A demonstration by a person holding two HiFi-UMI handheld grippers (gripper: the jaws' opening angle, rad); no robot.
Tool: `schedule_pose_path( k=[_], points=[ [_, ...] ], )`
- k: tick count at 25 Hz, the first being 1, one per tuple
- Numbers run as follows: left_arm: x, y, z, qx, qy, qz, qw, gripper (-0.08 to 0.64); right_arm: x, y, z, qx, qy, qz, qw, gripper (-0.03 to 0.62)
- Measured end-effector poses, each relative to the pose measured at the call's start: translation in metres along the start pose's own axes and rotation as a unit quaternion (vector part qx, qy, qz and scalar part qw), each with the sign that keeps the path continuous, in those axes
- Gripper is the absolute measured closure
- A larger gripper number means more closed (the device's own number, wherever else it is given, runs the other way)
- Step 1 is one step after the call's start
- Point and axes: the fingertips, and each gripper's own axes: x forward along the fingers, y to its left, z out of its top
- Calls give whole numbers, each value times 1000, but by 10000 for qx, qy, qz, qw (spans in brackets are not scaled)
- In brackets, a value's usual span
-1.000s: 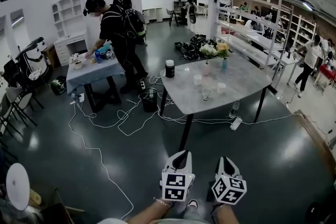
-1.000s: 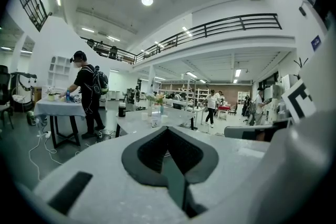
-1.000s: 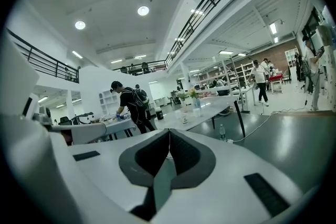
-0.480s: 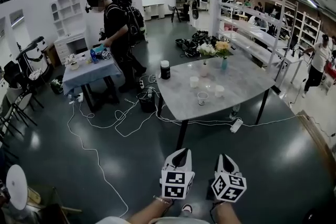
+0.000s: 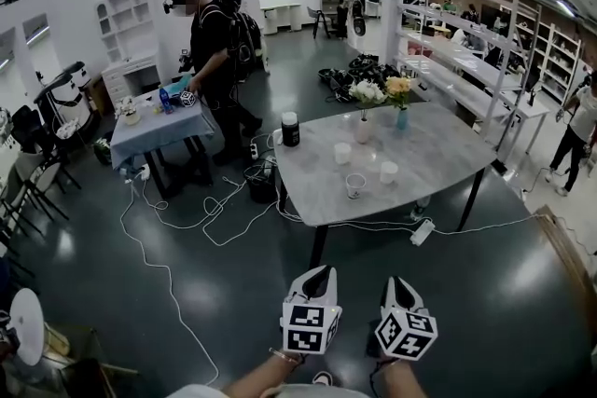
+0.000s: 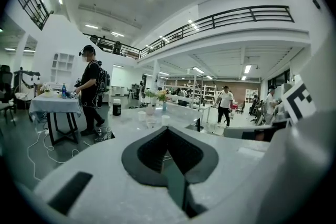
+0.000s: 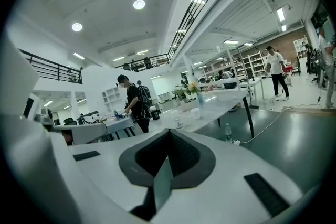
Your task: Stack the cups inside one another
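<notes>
Left gripper (image 5: 320, 272) and right gripper (image 5: 397, 283) jaws both clenched, gripping nothing, hanging well short of the worktop (image 5: 448, 149). Three cups (image 5: 355, 187) sitting apart on it. Risk: a reach could be knocking the flower vases (image 5: 363, 130) standing near them.

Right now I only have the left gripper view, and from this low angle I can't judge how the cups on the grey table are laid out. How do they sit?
Observer: From the head view, three stand apart in a loose triangle on the grey table, none nested: far cup, right cup, near cup.
Operator: Are the right tongs free to help?
Observer: Yes. The right tongs are shut with nothing between them.
Operator: Is there anything on the floor before the table?
Observer: A white power strip lies on the floor by the table's near edge, with its cable running off to the right.
</notes>
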Motion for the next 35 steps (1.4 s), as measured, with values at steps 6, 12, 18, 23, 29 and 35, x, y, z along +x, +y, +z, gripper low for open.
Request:
schedule_pose_path(
  k=[6,12,18,23,29,35],
  points=[
    [30,1,7,22,14,97,9999,566,27,-10,6,-49,79,212,9997,584],
    [54,2,-1,13,144,128,9998,566,45,-30,6,9,134,186,9997,584],
    [71,9,-2,-1,239,135,9996,566,59,-44,4,105,210,42,9997,584],
    [97,17,3,-28,242,126,9996,565,83,-53,7,137,263,-10,9996,584],
    [144,41,14,-82,160,103,9998,566,128,-57,25,40,166,-54,9998,584],
    [190,56,31,-119,122,57,9998,565,174,-62,52,-20,96,-61,9999,584]
  ],
)
